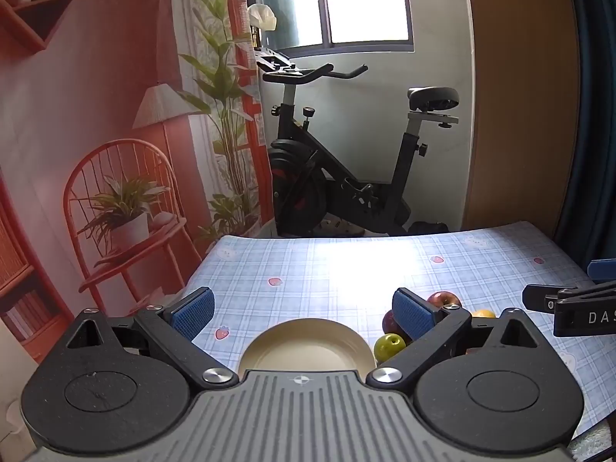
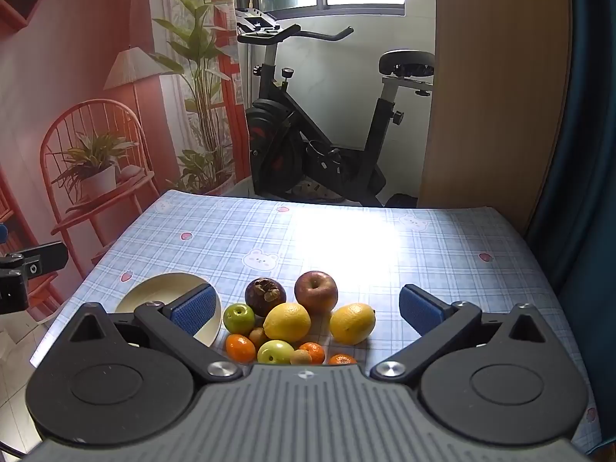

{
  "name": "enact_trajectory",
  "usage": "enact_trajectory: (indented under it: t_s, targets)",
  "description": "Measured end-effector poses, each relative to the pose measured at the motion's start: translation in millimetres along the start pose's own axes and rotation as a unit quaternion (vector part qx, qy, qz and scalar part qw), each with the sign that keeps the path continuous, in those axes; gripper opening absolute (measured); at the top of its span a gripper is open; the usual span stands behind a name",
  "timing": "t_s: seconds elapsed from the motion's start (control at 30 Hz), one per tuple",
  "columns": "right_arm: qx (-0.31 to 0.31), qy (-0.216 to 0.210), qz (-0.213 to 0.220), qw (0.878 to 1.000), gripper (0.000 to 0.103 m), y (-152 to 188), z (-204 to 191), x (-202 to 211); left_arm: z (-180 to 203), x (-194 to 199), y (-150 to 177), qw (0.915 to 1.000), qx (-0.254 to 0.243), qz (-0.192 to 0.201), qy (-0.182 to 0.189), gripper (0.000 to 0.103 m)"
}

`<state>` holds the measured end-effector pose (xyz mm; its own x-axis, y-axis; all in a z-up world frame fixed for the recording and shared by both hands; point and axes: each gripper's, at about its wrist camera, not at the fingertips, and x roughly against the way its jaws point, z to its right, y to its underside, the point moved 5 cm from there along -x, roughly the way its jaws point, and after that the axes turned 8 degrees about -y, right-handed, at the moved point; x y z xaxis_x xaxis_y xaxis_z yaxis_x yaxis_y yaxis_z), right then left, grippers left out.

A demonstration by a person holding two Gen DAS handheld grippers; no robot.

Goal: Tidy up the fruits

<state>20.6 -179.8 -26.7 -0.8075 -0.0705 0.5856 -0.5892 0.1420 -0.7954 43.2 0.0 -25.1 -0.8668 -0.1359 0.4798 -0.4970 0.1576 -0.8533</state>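
My left gripper [image 1: 304, 313] hangs released, jaws wide, over the cream plate [image 1: 308, 342] near the table's [image 2: 442, 238] front left. Just right of the plate I see the fruit clustered by the front edge: a green apple [image 2: 239, 317], a mangosteen [image 2: 265, 295], a lemon [image 2: 287, 321], a red apple [image 2: 315, 292], a second lemon [image 2: 352, 323], with tangerines [image 2: 240, 347] and kiwis [image 2: 300, 356] nearest me. My right gripper [image 2: 308, 310] hovers above them, equally released, empty.
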Motion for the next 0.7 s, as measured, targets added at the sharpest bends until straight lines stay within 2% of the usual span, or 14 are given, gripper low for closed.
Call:
enact_trajectory:
  t_s: [0.7]
  targets:
    - [-0.002,0.01,-0.004,1.0,0.103,-1.3,0.4,-2.7,2.3,-2.1,3.6,1.0,-0.001,-0.002,0.004,0.1]
